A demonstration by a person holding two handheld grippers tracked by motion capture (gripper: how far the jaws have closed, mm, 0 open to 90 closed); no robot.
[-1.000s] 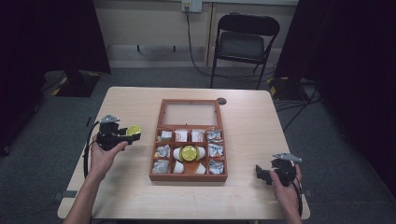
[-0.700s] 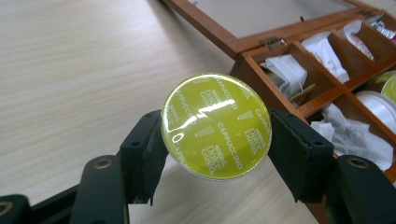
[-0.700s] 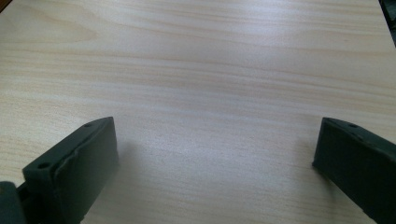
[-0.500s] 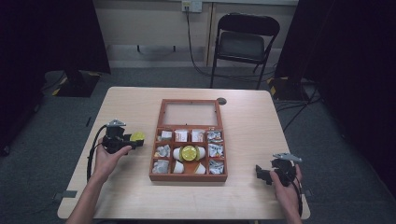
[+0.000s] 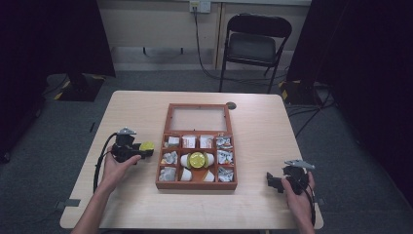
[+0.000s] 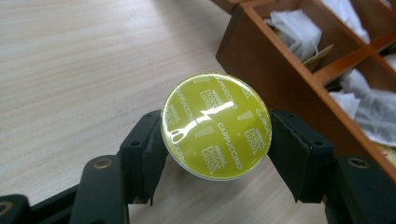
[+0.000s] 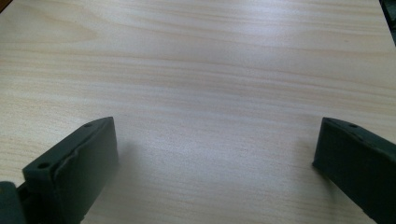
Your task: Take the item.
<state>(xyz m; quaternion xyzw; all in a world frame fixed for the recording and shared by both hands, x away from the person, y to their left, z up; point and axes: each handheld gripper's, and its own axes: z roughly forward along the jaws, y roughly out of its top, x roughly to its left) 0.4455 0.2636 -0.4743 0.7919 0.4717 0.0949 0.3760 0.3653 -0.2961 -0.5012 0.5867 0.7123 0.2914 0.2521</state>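
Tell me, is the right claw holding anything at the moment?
No, the right claw stands wide open with only the bare wooden table between its jaws, in the right gripper view.

Perhaps studio: black curtains (image 5: 58, 34), folding chair (image 5: 253, 46)

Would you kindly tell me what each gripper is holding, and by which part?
The left gripper clamps the round yellow-green foil-topped coffee capsule by its opposite sides. The right gripper holds nothing.
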